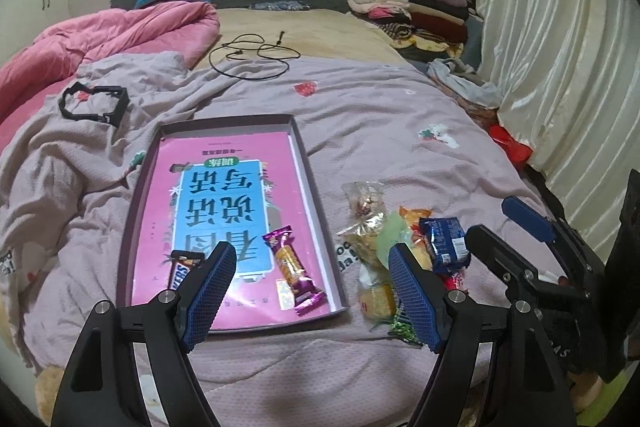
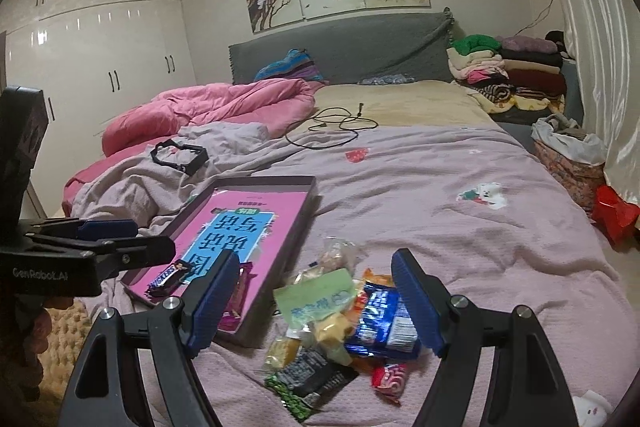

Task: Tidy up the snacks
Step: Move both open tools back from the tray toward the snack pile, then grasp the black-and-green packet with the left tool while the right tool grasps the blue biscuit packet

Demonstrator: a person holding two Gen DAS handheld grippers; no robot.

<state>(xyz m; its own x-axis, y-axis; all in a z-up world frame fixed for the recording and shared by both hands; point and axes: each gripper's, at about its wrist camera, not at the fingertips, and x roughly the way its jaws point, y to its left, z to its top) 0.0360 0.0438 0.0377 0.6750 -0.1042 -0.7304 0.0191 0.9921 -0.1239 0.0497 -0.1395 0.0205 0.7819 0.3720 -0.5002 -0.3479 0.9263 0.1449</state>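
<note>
A shallow grey tray [image 1: 308, 163] lies on the bed with a pink book [image 1: 224, 163] in it. On the book rest a Snickers bar [image 1: 182, 273] and a purple-wrapped snack [image 1: 294, 273]. Right of the tray is a loose pile of snacks [image 2: 320, 331], among them a blue packet [image 2: 384, 323], a green packet [image 2: 316, 301] and a black packet [image 2: 316, 375]. My left gripper [image 1: 311, 249] hovers open over the tray's near end, holding nothing. My right gripper [image 2: 316, 257] hangs open above the pile, with nothing between its fingers.
A black plastic frame [image 1: 94, 103] and a black cable [image 1: 256, 55] lie farther up the lilac bedspread. A pink quilt [image 1: 120, 31] is bunched at the far left. Folded clothes [image 1: 412, 11] are stacked by the headboard. A curtain [image 1: 560, 67] and a red bag [image 2: 618, 213] flank the right.
</note>
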